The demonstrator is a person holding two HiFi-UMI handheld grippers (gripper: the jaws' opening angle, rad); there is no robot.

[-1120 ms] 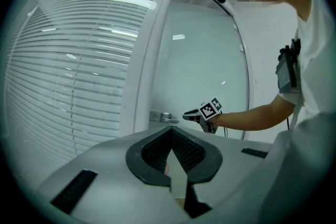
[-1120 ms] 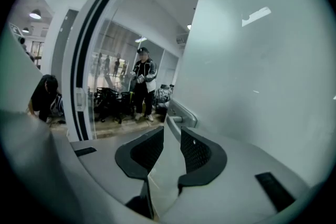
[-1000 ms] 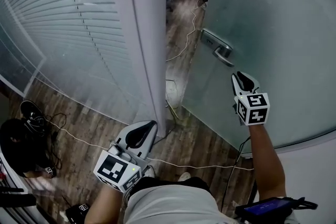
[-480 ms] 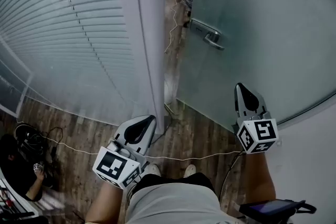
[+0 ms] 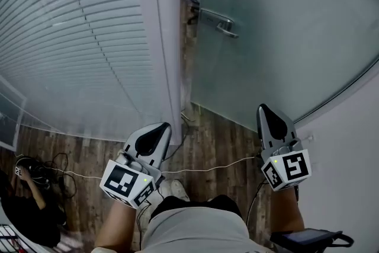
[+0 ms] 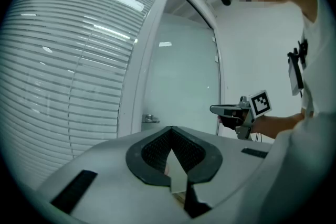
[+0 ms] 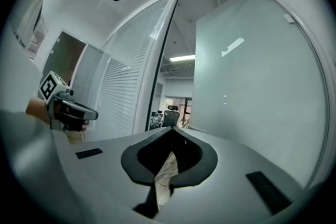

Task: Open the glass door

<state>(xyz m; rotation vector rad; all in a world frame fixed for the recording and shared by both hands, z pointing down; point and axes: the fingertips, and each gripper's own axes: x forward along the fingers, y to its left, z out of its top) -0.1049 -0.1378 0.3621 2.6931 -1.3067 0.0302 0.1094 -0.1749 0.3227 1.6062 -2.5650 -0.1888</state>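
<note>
1. Ahead of the person and a little to the right, the tall frosted glass door (image 5: 284, 26) stands ajar. A narrow gap lies between its left edge and the white door-frame post (image 5: 164, 38).
2. Only the head view shows the wood-pattern floor (image 5: 219, 145) and a thin white cable (image 5: 201, 169) lying across it. It also shows both tools at once: the left tool (image 5: 164, 126) low by the foot of the post, and the right tool (image 5: 263, 109) near the door's bottom edge. Neither touches the door.
3. The left gripper view shows the silver lever handle (image 6: 149, 119) from the side, close to the door's edge and just beside the post. The right tool is off to its right, in front of a white wall.
4. The right gripper view looks through the gap into a lit room with a dark office chair (image 7: 171, 113).
5. Slatted blinds (image 5: 71, 38) fill the glazed wall left of the post.
6. The door's pane is pale grey-green, matt and opaque, with a faint streak of reflected light in the right gripper view.
7. Each tool's jaws are pressed together with nothing between them.
</note>
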